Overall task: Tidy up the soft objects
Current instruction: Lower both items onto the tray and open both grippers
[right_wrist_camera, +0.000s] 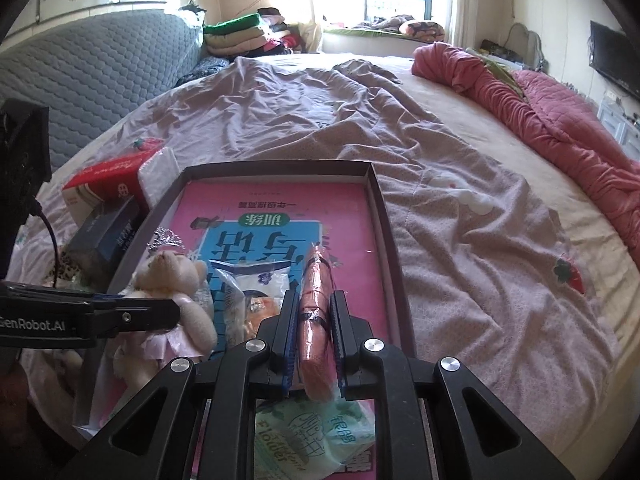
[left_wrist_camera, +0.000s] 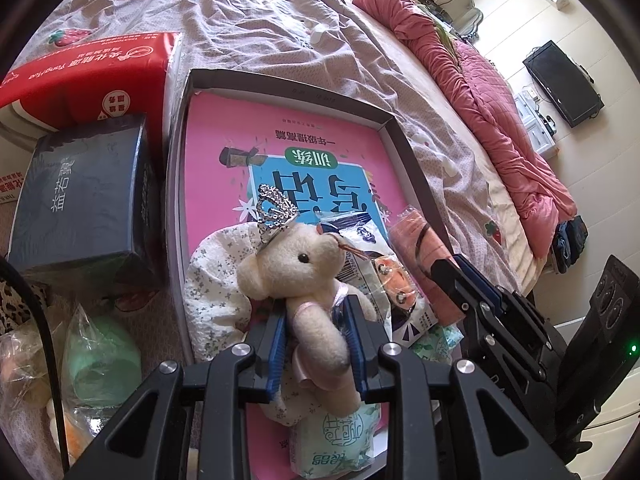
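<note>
A wide bed [right_wrist_camera: 460,208] in a rumpled lilac sheet is carrying a shallow grey tray [right_wrist_camera: 390,240] lined with a pink workbook [left_wrist_camera: 304,148], and both tools are working over the tray's near end. The left gripper [left_wrist_camera: 316,312] is clamping a cream teddy bear [left_wrist_camera: 308,276] around its middle, the bear sitting upright above a flowered white cloth [left_wrist_camera: 216,276]. The right gripper [right_wrist_camera: 314,312] is pinching a wrapped salmon-pink cloth roll [right_wrist_camera: 318,304] just inside the tray's right wall. Good practice here is probably lowering each soft piece onto bare workbook before easing the jaws apart, keeping the bear's silver tiara [left_wrist_camera: 274,210] from snagging. A plastic snack packet [left_wrist_camera: 360,264] between the two is lying partly buried, its print unreadable. The green tissue pack [right_wrist_camera: 316,436] is being cut off by the tool bodies, and whether the roll's lower end is touching the tray is hidden.
</note>
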Demonstrator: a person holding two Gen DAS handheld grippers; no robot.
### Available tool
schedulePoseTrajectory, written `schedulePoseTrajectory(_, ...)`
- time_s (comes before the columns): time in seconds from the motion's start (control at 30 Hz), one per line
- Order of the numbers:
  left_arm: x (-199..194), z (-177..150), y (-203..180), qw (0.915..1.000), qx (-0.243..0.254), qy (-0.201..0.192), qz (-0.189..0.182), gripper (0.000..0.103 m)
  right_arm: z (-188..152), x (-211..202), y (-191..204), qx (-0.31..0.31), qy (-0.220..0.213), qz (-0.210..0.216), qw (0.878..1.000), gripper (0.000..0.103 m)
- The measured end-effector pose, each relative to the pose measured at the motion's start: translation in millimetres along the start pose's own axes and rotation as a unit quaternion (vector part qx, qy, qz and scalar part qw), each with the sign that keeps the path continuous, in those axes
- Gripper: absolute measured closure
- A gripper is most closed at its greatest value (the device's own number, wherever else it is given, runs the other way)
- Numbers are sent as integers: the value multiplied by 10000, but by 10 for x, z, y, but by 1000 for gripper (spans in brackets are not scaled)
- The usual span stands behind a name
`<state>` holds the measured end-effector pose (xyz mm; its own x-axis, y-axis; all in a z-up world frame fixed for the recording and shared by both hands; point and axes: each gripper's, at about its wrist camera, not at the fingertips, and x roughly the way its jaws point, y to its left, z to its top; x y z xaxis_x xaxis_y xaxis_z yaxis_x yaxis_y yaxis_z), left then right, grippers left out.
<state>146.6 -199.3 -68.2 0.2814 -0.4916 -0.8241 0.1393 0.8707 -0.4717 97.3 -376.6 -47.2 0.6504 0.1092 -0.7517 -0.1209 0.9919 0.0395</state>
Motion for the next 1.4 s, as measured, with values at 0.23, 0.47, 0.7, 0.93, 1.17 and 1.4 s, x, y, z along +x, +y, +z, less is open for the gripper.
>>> schedulePoseTrajectory(0.23,-12,-5,11,10000,-19,11,-23,74,-23,7,-7,131,60,174,9997,85)
schedulePoseTrajectory(0.47,-16,-11,6,10000,-6,36,-29,74,-37,23,12,240,141,475,9985,81)
schedulePoseTrajectory(0.7,-19,-9,-4,9999,-73,79,-103,73,-40,1,-59,567,96,680,9960,73)
schedulePoseTrajectory(0.93,-26,-13,-23,9998,-25,132,-147,64,-23,-60,-101,688,-52,592,9959,62)
schedulePoseTrajectory(1.17,-44,-16,-91,9998,81,144,-147,54,-20,-103,-167,793,-177,468,9956,49)
schedulePoseTrajectory(1.4,-129,-22,-143,9998,180,78,-99,41,-39,-133,-297,1053,-271,318,9936,43)
